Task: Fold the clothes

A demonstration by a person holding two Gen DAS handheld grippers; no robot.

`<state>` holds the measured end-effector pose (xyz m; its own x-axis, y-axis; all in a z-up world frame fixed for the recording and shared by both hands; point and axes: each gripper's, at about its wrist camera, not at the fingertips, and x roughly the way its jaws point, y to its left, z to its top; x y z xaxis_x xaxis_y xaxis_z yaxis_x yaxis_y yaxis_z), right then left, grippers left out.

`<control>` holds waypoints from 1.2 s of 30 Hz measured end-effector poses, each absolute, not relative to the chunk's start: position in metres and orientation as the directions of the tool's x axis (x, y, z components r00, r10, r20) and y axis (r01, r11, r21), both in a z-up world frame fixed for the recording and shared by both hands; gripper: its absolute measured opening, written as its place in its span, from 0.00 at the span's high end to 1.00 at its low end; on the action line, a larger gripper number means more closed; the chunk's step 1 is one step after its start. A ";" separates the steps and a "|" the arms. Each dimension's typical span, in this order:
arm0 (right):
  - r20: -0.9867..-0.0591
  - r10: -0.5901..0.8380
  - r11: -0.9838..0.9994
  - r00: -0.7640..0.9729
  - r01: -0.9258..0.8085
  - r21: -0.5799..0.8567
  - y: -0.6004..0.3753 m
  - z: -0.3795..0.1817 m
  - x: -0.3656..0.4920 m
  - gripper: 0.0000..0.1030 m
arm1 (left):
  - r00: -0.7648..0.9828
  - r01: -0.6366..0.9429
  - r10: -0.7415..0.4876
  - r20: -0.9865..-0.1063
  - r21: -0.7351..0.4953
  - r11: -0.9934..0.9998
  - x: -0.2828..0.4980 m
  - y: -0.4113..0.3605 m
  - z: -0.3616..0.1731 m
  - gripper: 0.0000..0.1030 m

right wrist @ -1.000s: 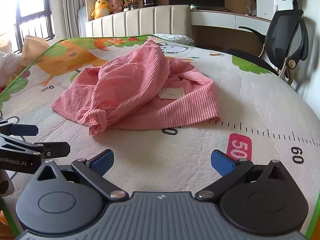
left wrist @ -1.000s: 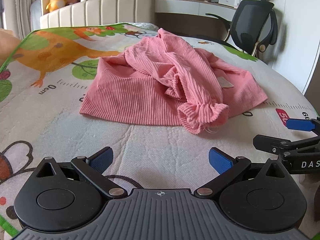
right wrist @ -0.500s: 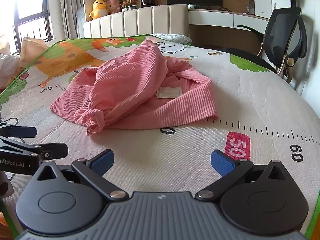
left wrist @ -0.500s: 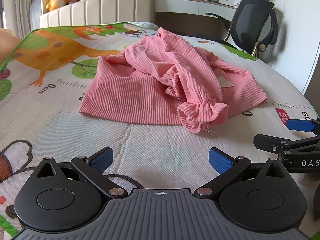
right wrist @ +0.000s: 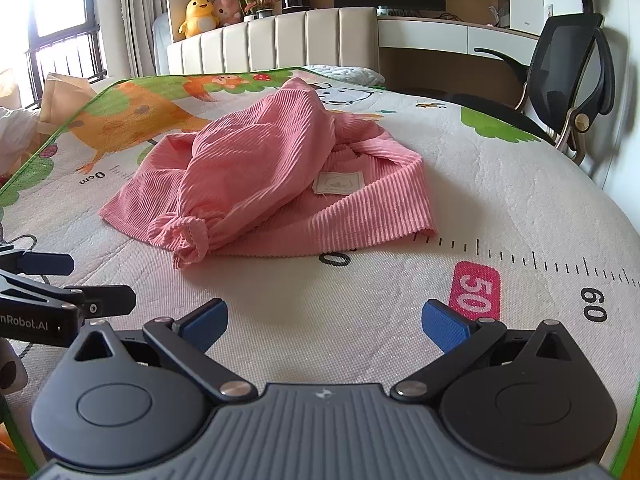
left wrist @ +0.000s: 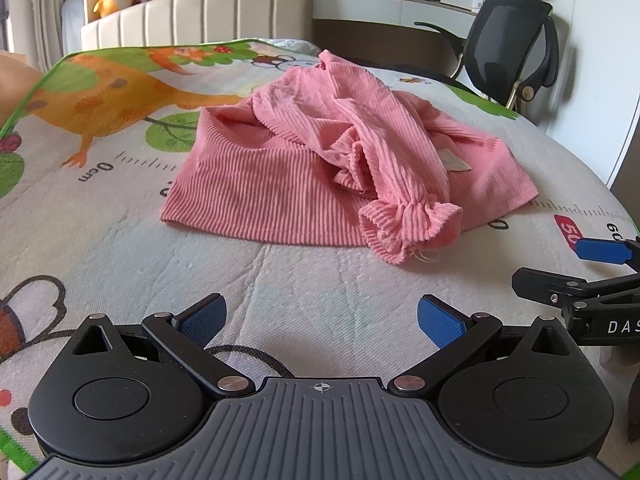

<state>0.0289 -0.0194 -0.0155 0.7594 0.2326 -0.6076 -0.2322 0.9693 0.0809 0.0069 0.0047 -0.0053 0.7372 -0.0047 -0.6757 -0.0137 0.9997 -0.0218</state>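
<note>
- Almost nothing has moved since the earlier frames: your right gripper (right wrist: 323, 324) has only crept a little nearer the pink ribbed top (right wrist: 276, 176), and your left gripper (left wrist: 320, 322) sits where it was
- Your left jaws are spread wide with nothing between the blue pads (left wrist: 440, 322); only the printed play mat (left wrist: 320, 280) shows in the gap
- Your right jaws are equally wide and hold nothing; bare mat lies between them too
- Ahead of both jaws, apart from the pads, the top lies crumpled on the mat, one sleeve thrown across the body
- From your left gripper, the ruffled sleeve cuff (left wrist: 408, 226) is the nearest part, ahead and slightly right of the gap
- From your right gripper, that cuff (right wrist: 188, 240) sits ahead and left of the left pad, and a white label (right wrist: 338, 182) shows on the fabric straight ahead
- Right of your right jaws the mat's printed ruler shows a pink "50" mark (right wrist: 474, 290)
- Each gripper appears at the edge of the other's view, level with the jaws
</note>
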 end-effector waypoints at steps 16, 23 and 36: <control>-0.619 0.244 0.966 0.747 -0.243 0.087 -0.023 -0.017 0.029 0.00 | 0.714 0.000 -0.024 -0.700 -0.035 0.999 0.010 0.007 -0.003 0.00; -0.661 0.341 0.929 0.669 -0.349 0.127 -0.045 0.006 0.069 0.00 | 0.716 0.041 -0.076 -0.694 -0.067 0.997 0.054 0.035 0.047 0.00; -0.725 0.349 0.934 0.593 -0.281 0.220 -0.069 -0.013 0.095 0.00 | 0.697 -0.122 0.040 -0.716 -0.064 0.990 0.191 0.110 0.023 0.00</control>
<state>0.0955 -0.0690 -0.0126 0.5934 0.3493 -0.7251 -0.2809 0.9342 0.2201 0.1910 0.1099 0.0228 0.6973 0.0396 -0.7157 -0.1218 0.9905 -0.0639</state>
